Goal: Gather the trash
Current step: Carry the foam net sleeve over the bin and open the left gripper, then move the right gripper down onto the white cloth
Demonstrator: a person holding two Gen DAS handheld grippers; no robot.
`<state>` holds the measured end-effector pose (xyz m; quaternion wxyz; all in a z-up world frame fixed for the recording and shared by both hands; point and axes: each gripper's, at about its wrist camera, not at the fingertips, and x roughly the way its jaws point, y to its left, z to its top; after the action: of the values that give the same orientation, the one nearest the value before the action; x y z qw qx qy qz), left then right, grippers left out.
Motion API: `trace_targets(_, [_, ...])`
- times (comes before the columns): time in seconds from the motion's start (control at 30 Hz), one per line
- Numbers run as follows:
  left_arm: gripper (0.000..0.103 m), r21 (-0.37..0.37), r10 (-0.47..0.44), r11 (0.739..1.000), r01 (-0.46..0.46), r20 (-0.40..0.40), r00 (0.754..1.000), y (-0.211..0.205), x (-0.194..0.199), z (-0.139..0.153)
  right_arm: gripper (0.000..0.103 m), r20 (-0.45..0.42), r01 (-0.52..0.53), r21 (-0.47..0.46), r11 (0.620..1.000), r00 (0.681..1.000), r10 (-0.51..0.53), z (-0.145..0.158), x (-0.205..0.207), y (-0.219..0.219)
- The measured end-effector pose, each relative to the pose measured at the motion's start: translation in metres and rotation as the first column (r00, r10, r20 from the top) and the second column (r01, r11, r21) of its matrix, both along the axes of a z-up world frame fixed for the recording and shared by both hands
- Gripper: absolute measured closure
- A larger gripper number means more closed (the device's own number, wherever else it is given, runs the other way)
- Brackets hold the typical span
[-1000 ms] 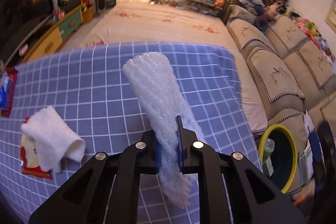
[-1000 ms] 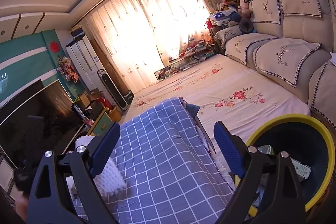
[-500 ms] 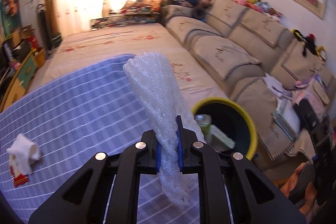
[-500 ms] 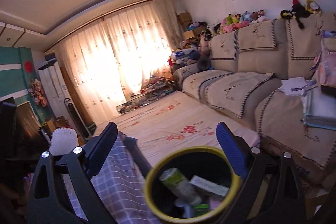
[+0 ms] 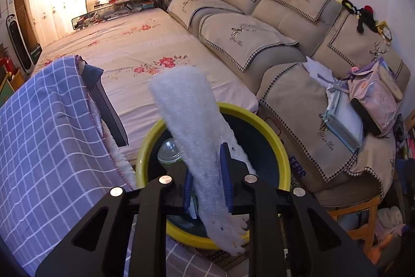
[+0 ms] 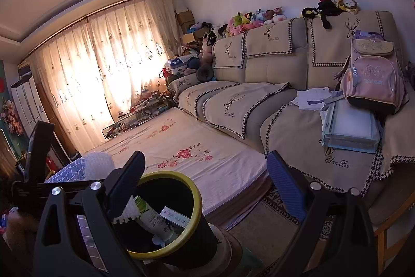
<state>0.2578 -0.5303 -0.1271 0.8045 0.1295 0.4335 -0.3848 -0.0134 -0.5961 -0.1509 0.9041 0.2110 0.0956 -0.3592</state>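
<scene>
My left gripper is shut on a white foam net sleeve, held directly above the black bin with a yellow rim. The bin holds a plastic bottle and other trash. In the right wrist view the same bin stands low left, with a bottle and a small carton inside; the sleeve's lower end hangs at its rim. My right gripper is open and empty, just above and right of the bin.
The table with the blue checked cloth is left of the bin. A low bed with a floral sheet lies behind it. A beige sofa with a pink backpack and papers is at the right.
Both grippers swung right, from the table towards the bin. The left gripper carried the foam sleeve from over the cloth to above the bin. The right gripper stayed open.
</scene>
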Motion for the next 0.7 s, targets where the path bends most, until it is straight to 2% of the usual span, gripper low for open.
trace_targets(0.1, [0.045, 0.026, 0.010, 1.000, -0.011, 0.010, 1.000, -0.009, 0.005, -0.019, 0.013, -0.004, -0.006, 0.012, 1.000, 1.000, 0.006, 0.001, 0.005, -0.002])
trace_targets(0.13, [0.042, 0.031, 0.018, 0.999, -0.018, 0.017, 1.000, -0.009, 0.007, -0.024, 0.013, -0.006, -0.007, 0.015, 1.000, 1.000, 0.007, 0.001, 0.005, 0.002])
trace_targets(0.27, [0.036, 0.010, 0.019, 1.000, -0.019, -0.018, 1.000, 0.005, 0.013, -0.029, 0.013, -0.009, -0.007, 0.017, 1.000, 1.000, 0.008, 0.001, 0.006, 0.002])
trace_targets(0.37, [0.034, -0.043, 0.020, 0.999, -0.019, 0.014, 1.000, 0.030, 0.008, -0.014, 0.013, -0.013, -0.016, 0.022, 1.000, 1.000, 0.017, 0.000, 0.009, 0.005])
trace_targets(0.4, [0.030, -0.058, 0.027, 0.998, -0.025, 0.027, 0.999, 0.039, 0.007, -0.008, 0.013, -0.017, -0.023, 0.025, 0.999, 1.000, 0.023, -0.001, 0.011, 0.006])
trace_targets(0.5, [0.027, -0.124, 0.078, 0.990, -0.070, 0.064, 0.995, 0.091, 0.005, 0.015, 0.013, -0.030, -0.055, 0.031, 0.998, 0.998, 0.055, -0.002, 0.021, 0.013])
trace_targets(0.6, [0.025, -0.155, 0.149, 0.980, -0.129, 0.125, 0.981, 0.146, 0.002, 0.035, 0.013, -0.055, -0.099, 0.034, 0.995, 0.993, 0.101, -0.003, 0.037, 0.027])
trace_targets(0.7, [0.020, -0.203, 0.270, 0.952, -0.227, 0.218, 0.938, 0.225, -0.002, 0.056, 0.013, -0.072, -0.161, 0.034, 0.986, 0.984, 0.163, -0.004, 0.057, 0.047])
